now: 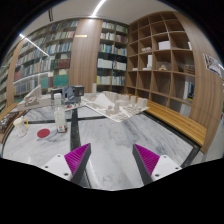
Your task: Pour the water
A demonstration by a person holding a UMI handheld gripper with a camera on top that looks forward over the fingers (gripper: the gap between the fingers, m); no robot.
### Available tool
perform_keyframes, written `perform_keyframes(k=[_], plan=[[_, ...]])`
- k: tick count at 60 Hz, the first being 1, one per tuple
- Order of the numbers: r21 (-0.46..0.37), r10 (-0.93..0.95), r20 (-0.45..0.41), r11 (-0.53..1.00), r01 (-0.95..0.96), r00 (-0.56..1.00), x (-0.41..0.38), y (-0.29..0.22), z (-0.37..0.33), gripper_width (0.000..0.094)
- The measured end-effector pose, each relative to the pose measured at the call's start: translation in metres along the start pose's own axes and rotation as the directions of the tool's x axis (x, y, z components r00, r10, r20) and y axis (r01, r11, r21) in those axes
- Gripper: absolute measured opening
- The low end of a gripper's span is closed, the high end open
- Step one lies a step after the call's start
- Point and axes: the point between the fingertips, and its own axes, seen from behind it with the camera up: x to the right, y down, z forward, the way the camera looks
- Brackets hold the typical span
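My gripper is open and empty, held above a grey marble table. Its magenta pads stand wide apart with only bare tabletop between them. A clear slim bottle stands upright well beyond the left finger. A small red round dish lies on the table just left of the bottle. A small clear glass-like vessel stands further left; I cannot tell what is in it.
White model-like objects lie on the far part of the table. A wooden bench runs along the right. Bookshelves and wooden cubby shelves fill the back of the room.
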Motion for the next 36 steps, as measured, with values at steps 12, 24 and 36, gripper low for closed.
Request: perform_keyframes(k=[12, 24, 36], plan=[[-0.017, -0.037, 0.023, 0.999, 0.038, 0.999, -0.031, 0.015, -0.001, 0.086], [-0.04, -0.045, 0.107, 0.998, 0.049, 0.993, -0.096, 0.03, 0.0, 0.0859], [0.005, -0.091, 0.188, 0.996, 0.091, 0.978, -0.184, 0.011, 0.023, 0.0862]])
